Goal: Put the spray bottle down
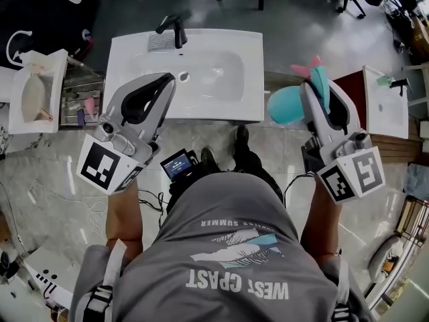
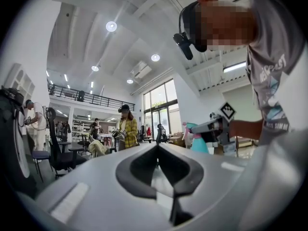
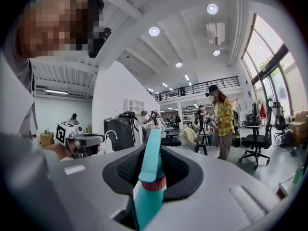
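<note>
Right hand-held gripper (image 1: 320, 86) clenched on the spray bottle (image 1: 285, 104), which is clear of any surface. Bottle's head runs forward along my jaws and its body bulges out their left side. White sink (image 1: 134, 52) lies ahead-left, rim nearest. Left hand-held gripper (image 1: 164, 80) closed, empty, well apart to the left. Judgement: the set-down falls to the right hand.

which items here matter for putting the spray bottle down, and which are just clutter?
Job in hand:
spray bottle, held in the jaws of the right gripper.

Lying about:
white sink; black faucet; left gripper, jaws together, empty; white tray at left.
</note>
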### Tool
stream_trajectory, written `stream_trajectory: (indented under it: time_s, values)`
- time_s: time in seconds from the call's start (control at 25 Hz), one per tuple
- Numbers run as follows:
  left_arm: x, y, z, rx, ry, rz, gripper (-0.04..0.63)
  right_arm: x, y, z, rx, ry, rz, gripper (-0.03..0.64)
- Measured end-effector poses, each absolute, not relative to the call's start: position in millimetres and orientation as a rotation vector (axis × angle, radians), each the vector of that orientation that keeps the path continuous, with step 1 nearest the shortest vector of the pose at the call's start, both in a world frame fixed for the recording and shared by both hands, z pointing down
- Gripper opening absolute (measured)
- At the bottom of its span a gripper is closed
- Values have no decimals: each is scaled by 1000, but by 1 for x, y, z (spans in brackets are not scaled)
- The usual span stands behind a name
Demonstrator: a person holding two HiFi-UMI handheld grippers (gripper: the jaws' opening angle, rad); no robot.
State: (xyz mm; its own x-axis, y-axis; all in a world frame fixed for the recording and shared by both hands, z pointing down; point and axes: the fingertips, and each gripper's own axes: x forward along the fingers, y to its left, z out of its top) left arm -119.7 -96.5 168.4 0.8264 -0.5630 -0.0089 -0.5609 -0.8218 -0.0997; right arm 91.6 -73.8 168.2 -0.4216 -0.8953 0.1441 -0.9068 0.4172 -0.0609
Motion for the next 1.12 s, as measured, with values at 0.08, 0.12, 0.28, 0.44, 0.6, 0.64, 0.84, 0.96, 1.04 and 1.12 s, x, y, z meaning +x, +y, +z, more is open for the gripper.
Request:
stream_trajectory:
  time_s: [0.08,0.12,0.28,0.44,0.6,0.64,0.84,0.96,1.04,1.12]
  values:
    - [-122,-104,167,-2900,931,-29,3,89,-85,168,1611,-2585,201,97]
    - [-123,-109,166,-2896,945,-28,3,89,-92,168,1598,-2593,201,97]
    - [-117,-126,169,-2884,988,-35,3,92,-116,172,1553,-2618,214,97]
    - [-115,-142,170,-2883,1026,-34,3,92,-141,176,1511,-2633,225,97]
    - [-113,-159,179,-2884,1061,-55,3,92,-165,184,1476,-2645,227,97]
    - [-113,-162,182,-2885,1072,-60,3,92,-170,187,1468,-2645,226,97]
    - [-115,-180,196,-2892,1121,-82,3,91,-197,203,1432,-2649,233,97]
    - [-115,-190,205,-2893,1151,-101,3,90,-213,214,1409,-2660,243,97]
    - [-117,-197,211,-2893,1174,-115,3,88,-224,222,1394,-2667,251,97]
    - [-118,-204,217,-2893,1195,-130,3,87,-235,229,1381,-2677,258,97]
